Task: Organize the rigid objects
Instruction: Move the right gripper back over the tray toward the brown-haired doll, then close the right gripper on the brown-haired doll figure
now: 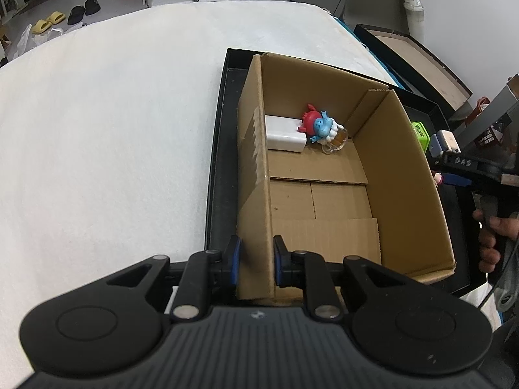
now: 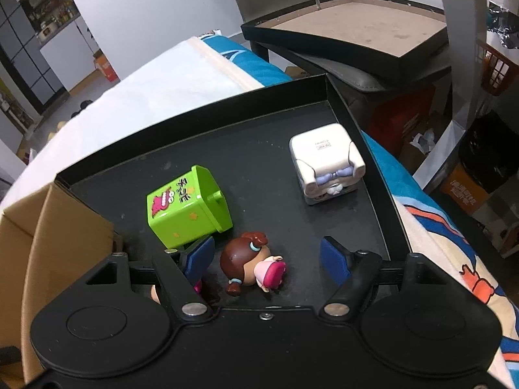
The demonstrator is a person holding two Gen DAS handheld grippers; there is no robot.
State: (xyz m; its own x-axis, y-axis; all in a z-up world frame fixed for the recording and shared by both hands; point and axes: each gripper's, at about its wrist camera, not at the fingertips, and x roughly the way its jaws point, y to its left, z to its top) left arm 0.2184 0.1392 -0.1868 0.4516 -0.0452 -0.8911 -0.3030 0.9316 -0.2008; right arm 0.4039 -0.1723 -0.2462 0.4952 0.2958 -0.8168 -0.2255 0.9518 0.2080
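The doll figure, brown-haired with a pink dress, lies on its side on the floor of the black tray, directly between the spread blue pads of the right hand-held gripper. The pads stand apart on either side of it, the left one just beside its head, the right one clear of it; neither presses on it. Its long axis runs roughly across the picture, slanting a little downward: the head points toward the left pad and the feet toward the right pad.

Just beyond the left pad a green box toy sits tilted on the tray. Farther off, near the tray's right wall, stands a white cube toy. The cardboard box is at the tray's left side in this view.

In the left wrist view the left hand-held gripper is nearly closed, clamped on the near left wall of the cardboard box. At the box's far end lie a white block, a red and blue figure and a small clear mug, all touching. The tray rests on a white bed.
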